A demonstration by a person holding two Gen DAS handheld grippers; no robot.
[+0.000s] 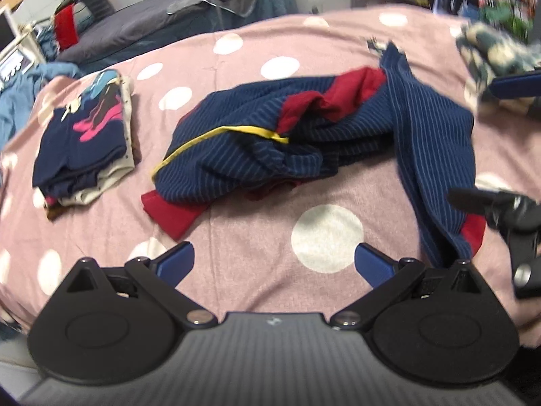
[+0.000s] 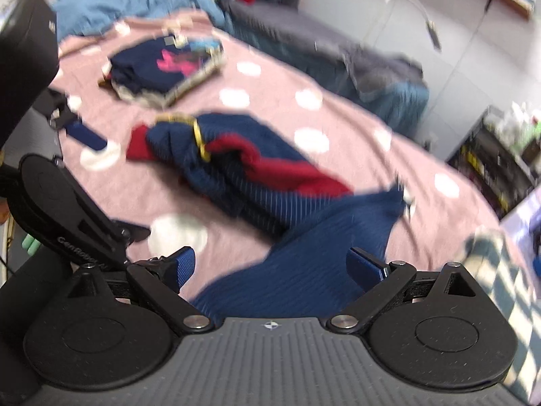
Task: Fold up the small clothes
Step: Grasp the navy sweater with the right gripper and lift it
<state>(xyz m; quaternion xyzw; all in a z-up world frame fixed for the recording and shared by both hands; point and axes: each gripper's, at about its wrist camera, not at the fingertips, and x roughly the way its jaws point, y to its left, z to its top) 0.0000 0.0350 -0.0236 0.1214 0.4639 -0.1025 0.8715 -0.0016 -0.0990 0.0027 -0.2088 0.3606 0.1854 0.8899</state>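
Note:
A crumpled navy pinstriped garment (image 1: 287, 135) with red parts and a yellow trim lies on the pink polka-dot bedspread (image 1: 257, 243); it also shows in the right wrist view (image 2: 243, 169). My left gripper (image 1: 274, 264) is open and empty, just short of the garment over bare bedspread. My right gripper (image 2: 270, 267) is open, with a navy flap of the garment (image 2: 321, 247) lying between and under its fingers. The right gripper shows at the right edge of the left wrist view (image 1: 500, 203), beside the garment's hanging leg.
A stack of folded small clothes (image 1: 84, 138) sits at the left of the bed, also in the right wrist view (image 2: 165, 71). A patterned cloth (image 1: 493, 57) lies at the far right. A second bed with grey bedding (image 1: 162, 20) stands behind. Shelves (image 2: 500, 155) stand at the right.

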